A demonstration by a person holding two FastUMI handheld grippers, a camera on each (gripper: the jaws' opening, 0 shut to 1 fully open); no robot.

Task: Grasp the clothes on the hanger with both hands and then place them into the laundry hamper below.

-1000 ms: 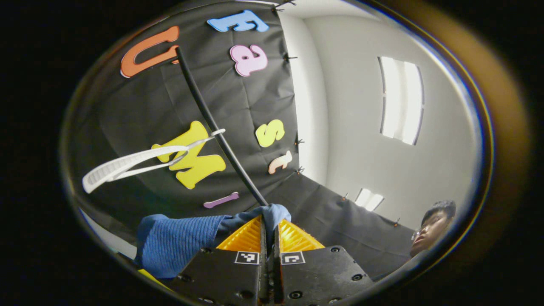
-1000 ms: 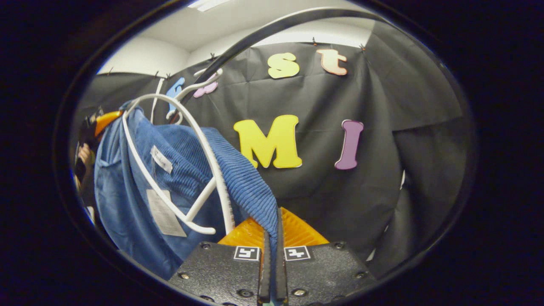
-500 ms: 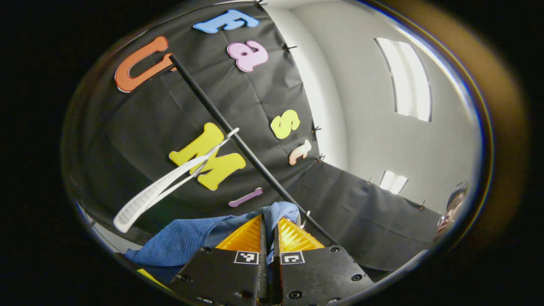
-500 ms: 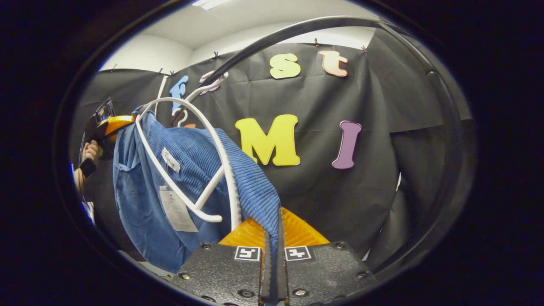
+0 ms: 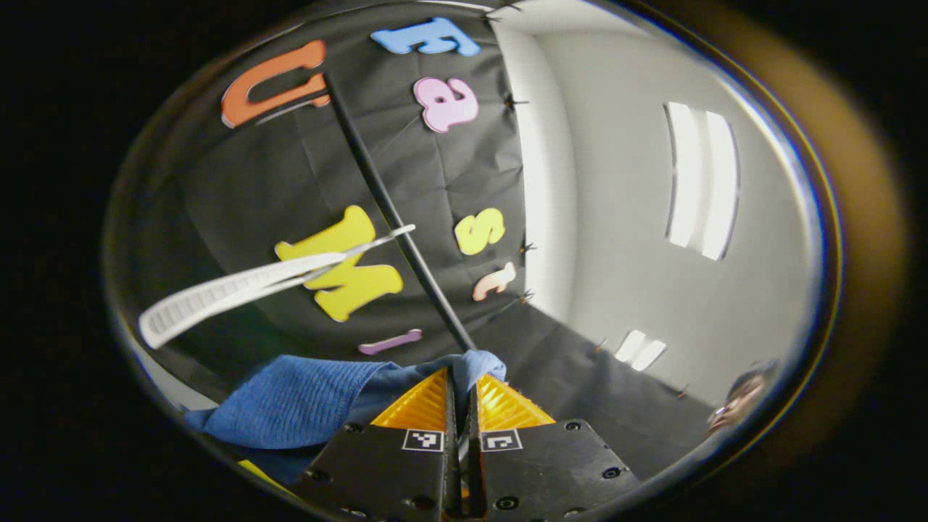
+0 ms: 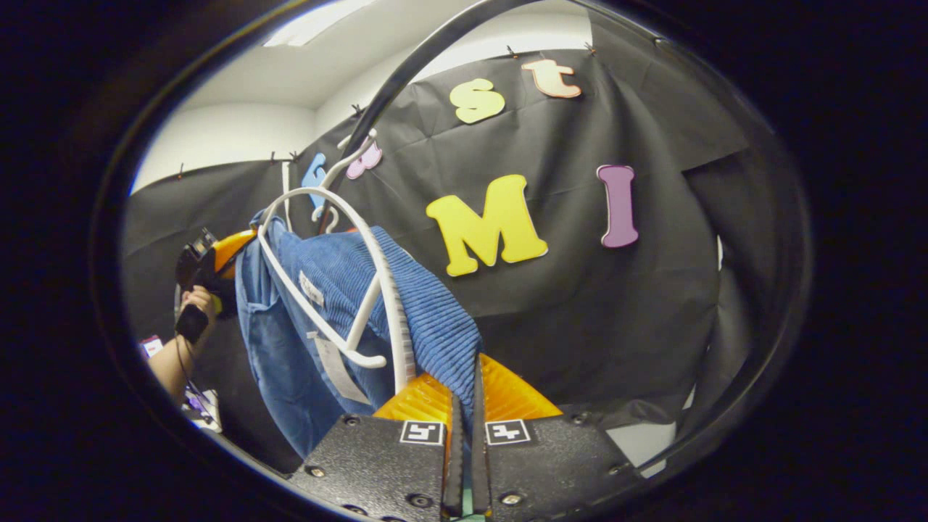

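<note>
A blue ribbed garment (image 6: 319, 319) hangs partly off a white hanger (image 6: 362, 290) whose hook rests on a black rail (image 6: 406, 80). My right gripper (image 6: 464, 395) is shut on the garment's near shoulder edge. In the left gripper view, my left gripper (image 5: 460, 384) is shut on the other end of the blue garment (image 5: 304, 399), below the white hanger (image 5: 239, 286) and the black rail (image 5: 391, 210). The left gripper (image 6: 217, 257) also shows far left in the right gripper view, held by a hand (image 6: 194, 299) and touching the cloth.
A curved black frame bar (image 6: 754, 362) runs down the right side in the right gripper view. White wall and ceiling lights (image 5: 696, 181) lie to the right in the left gripper view. A person's head (image 5: 743, 399) shows at the lower right edge.
Both grippers stay shut on the garment. The right gripper view has tilted, and the garment and hanger now sit lower and nearer its centre. In the left gripper view the hanger has swung flatter.
</note>
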